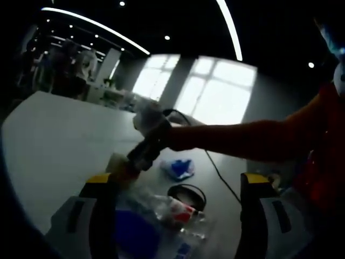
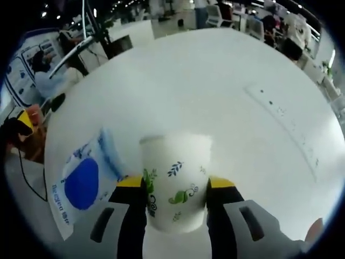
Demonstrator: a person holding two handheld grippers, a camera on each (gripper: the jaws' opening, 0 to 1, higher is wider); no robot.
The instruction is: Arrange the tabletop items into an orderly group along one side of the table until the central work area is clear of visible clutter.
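Cup squeeze risk on a cluttered tabletop (image 2: 259, 70)

Left claw (image 1: 175, 189) hangs wide over a clear plastic bottle (image 1: 175, 211), gripping nothing, while the right claw (image 2: 175, 186) pinches a paper cup (image 2: 175, 181) upright just beside a blue-and-white packet (image 2: 81, 181). Squeeze harder and the thin cup could buckle or slip; swinging it sideways might shove the packet.

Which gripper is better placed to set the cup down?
Right, probably: the right gripper already has its jaws against the cup, over bare table. The left gripper frames a plastic bottle.
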